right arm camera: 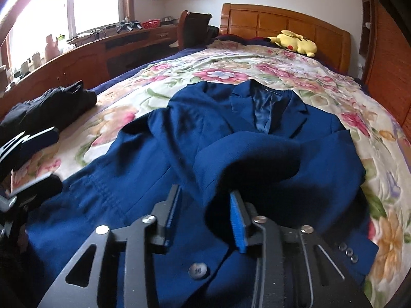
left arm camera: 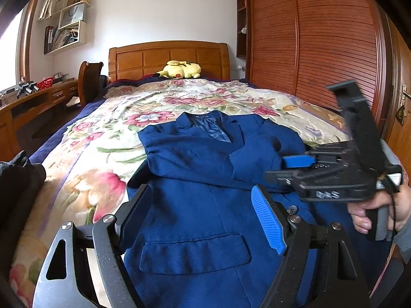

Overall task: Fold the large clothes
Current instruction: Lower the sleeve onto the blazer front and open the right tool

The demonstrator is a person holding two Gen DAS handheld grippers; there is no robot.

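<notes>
Near the bed's [left arm camera: 77, 159] foot edge lies a blue jacket [left arm camera: 205, 205], collar toward the headboard [left arm camera: 169, 59]; dark clothes [right arm camera: 51, 105] lie beside. Left fingers [left arm camera: 203, 220] wide; right fingers [right arm camera: 205, 218] parted, gripping nothing.

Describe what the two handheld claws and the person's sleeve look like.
Both claws, left claw and right claw, are black metal frames with silver bolts and ribbed blue pads. White lettering marks the right claw's body, and a grey sleeve covers the wrist.

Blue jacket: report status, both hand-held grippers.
Left hand-held gripper open, empty. Right hand-held gripper open over blue jacket, sleeves folded across. Black garment lies aside.
</notes>
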